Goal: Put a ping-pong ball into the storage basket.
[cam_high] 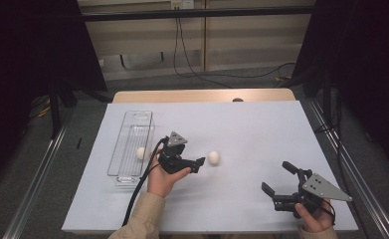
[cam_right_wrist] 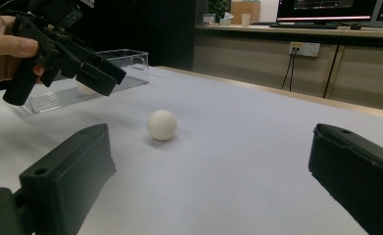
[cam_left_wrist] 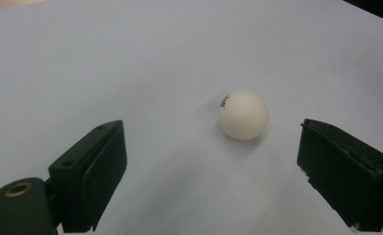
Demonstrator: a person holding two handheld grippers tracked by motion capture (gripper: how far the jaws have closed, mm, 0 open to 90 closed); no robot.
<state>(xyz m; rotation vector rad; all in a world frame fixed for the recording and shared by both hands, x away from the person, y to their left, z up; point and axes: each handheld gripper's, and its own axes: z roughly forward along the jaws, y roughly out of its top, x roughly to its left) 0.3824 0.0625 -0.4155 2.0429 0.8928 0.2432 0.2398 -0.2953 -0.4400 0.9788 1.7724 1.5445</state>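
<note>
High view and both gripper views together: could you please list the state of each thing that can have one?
Left gripper: open, aimed at the loose ball, not touching.
Right gripper: open, holding nothing.
Loose white ball: resting on the table sheet, free.
Second white ball: lying inside the clear bin.
Clear bin: upright, no lid on.

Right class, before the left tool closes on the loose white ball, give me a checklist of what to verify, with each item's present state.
1. Left tool open wide enough for the ball: ok, jaws stand well apart.
2. White ball lined up between those jaws: not ok, it lies ahead of them and toward the right jaw in the left gripper view.
3. Ball at rest on the white sheet: ok.
4. Right tool out of the way: ok, open and off to the side.
5. Clear tray has room: ok, one ball inside.
</note>
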